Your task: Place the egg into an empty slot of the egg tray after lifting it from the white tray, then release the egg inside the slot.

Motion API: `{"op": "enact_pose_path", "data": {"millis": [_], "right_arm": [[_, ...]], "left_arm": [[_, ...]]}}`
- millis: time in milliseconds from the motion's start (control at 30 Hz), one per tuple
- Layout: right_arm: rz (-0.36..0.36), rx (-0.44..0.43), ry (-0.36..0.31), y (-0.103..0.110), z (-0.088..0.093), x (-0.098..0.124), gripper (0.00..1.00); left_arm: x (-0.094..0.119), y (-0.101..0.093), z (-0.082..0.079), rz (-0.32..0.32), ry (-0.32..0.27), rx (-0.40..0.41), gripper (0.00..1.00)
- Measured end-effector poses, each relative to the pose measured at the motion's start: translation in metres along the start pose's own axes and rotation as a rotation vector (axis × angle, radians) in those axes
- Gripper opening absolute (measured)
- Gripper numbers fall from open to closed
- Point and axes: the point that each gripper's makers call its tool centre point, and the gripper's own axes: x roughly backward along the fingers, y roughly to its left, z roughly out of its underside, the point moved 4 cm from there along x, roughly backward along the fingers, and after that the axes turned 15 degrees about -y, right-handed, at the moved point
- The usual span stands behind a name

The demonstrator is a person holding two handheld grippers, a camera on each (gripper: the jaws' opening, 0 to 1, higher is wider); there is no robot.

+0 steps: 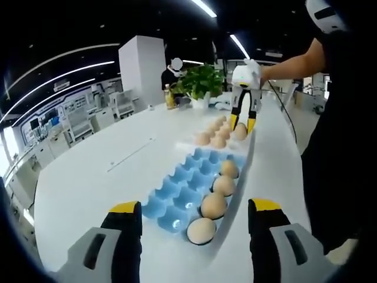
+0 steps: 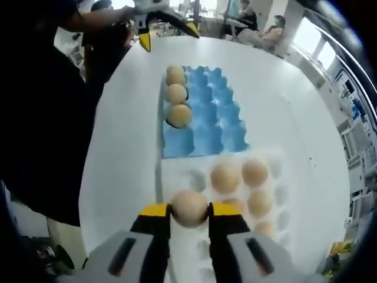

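Note:
My right gripper (image 2: 189, 210) is shut on a tan egg (image 2: 189, 206), just above the near end of the white tray (image 2: 177, 177). That tray holds several more eggs (image 2: 225, 175). Beyond it lies the blue egg tray (image 2: 206, 127), with eggs (image 2: 179, 115) along its left column and the other slots bare. In the left gripper view the blue tray (image 1: 182, 188) runs away from me, with eggs (image 1: 213, 205) down its right side. My left gripper (image 1: 195, 207) is open and holds nothing. The right gripper (image 1: 242, 122) is over the white tray (image 1: 188, 143) at the far end.
Both trays lie on a long white table (image 1: 88, 177), near its right edge (image 1: 277, 171). A person in black (image 1: 344, 147) stands along that edge. A potted plant (image 1: 200, 79) and a bottle (image 1: 169, 97) stand at the table's far end. A thin strip (image 1: 132, 154) lies mid-table.

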Motion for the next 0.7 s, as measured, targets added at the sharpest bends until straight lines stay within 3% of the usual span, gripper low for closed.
{"op": "enact_pose_path", "data": {"millis": [700], "right_arm": [[-0.081,0.061,-0.087,0.004,-0.048,-0.054,0.24]], "left_arm": [[0.000,-0.002,0.001,0.009,0.013,-0.001,0.75]]}}
